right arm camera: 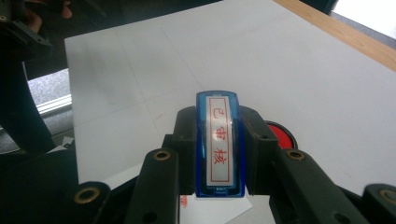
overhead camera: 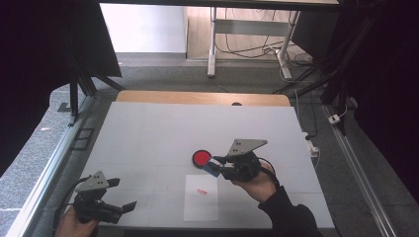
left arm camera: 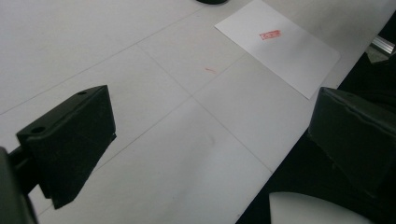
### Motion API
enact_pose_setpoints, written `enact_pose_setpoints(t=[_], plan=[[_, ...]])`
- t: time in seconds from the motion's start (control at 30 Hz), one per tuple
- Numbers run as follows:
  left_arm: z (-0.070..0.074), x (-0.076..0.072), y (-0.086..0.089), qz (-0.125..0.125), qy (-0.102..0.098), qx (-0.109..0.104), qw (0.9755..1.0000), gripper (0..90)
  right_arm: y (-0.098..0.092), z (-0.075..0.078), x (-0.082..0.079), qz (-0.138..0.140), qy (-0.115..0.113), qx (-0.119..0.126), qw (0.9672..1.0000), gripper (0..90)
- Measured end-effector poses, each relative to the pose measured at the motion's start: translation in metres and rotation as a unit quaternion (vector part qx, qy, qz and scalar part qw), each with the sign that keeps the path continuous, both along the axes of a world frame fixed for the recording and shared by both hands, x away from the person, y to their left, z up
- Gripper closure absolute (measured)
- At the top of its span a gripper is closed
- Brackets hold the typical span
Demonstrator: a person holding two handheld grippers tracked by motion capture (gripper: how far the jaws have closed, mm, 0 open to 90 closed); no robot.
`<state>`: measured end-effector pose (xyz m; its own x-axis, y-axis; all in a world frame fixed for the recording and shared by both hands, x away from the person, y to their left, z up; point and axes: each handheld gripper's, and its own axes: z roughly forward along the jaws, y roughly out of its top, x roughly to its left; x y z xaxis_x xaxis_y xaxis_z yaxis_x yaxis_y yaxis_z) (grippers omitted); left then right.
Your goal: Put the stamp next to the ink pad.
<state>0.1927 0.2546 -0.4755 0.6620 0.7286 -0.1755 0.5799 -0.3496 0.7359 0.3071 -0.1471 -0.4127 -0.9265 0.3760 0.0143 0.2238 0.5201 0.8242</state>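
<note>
White tabletop (overhead camera: 148, 133): right tool (right arm camera: 218, 144) pinches blue stamp (right arm camera: 218, 140) with red-lettered label; left tool (left arm camera: 210, 135) spread.

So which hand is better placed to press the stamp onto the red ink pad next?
The right. The right gripper is shut on the blue stamp, beside the red ink pad. The left gripper hangs open over the table's near left edge, holding nothing.

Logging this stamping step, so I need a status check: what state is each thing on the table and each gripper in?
Stamp: clamped in the right gripper, lifted off the table.
Ink pad: lid off, red pad exposed.
Sheet of paper: flat, already bears one red stamp mark.
Right gripper: shut on the stamp.
Left gripper: open, empty.
</note>
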Motion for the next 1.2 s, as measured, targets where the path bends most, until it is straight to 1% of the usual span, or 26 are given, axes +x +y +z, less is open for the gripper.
enact_pose_setpoints(t=[0.33,0.47,0.6,0.93,1.2], plan=[[0.000,-0.002,0.005,0.017,0.011,0.008,0.9998,0.6,-0.009,-0.004,0.008,-0.024,-0.001,-0.011,0.9997,70.6],[0.000,-0.003,0.006,0.019,0.013,0.013,0.9996,0.6,-0.013,-0.005,0.012,-0.035,0.003,-0.015,0.9993,70.6],[-0.001,-0.003,0.007,0.020,0.014,0.010,0.9996,0.6,-0.018,-0.008,0.016,-0.045,0.003,-0.022,0.9988,70.6],[-0.001,-0.003,0.007,0.018,0.014,0.011,0.9997,1.5,-0.033,-0.014,0.029,-0.083,0.008,-0.036,0.9959,70.6],[-0.001,-0.003,0.007,0.018,0.015,0.011,0.9997,1.8,-0.043,-0.019,0.037,-0.106,0.006,-0.047,0.9932,70.6]])
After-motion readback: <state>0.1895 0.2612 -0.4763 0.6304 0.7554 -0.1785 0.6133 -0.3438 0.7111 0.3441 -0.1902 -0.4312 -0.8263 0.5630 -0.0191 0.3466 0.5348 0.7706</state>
